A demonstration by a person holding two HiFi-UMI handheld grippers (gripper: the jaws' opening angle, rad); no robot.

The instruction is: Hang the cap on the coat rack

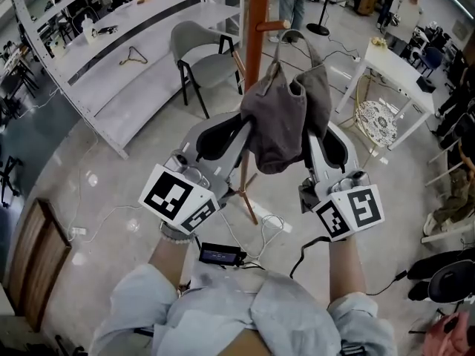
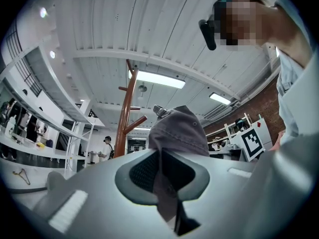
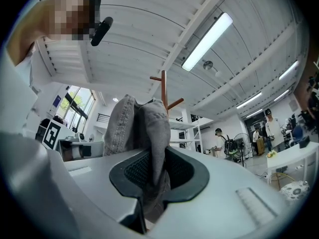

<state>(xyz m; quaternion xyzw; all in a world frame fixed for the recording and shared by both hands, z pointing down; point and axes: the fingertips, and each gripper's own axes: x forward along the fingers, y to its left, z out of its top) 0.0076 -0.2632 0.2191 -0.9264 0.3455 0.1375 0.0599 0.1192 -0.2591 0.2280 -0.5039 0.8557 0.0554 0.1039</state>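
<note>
cap [image 1: 284,119] — looks soft, light | left tongs [image 2: 163,183] and right tongs [image 3: 152,179] each clamp its edge — hold there

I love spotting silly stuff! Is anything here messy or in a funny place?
The grey cap is scrunched up, pinched between the left gripper and right gripper, near the coat rack. A hanger lies flat on the white counter.

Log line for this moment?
left gripper: shut on cap | right gripper: shut on cap | cap: held up at coat rack | hung: cannot tell
</note>
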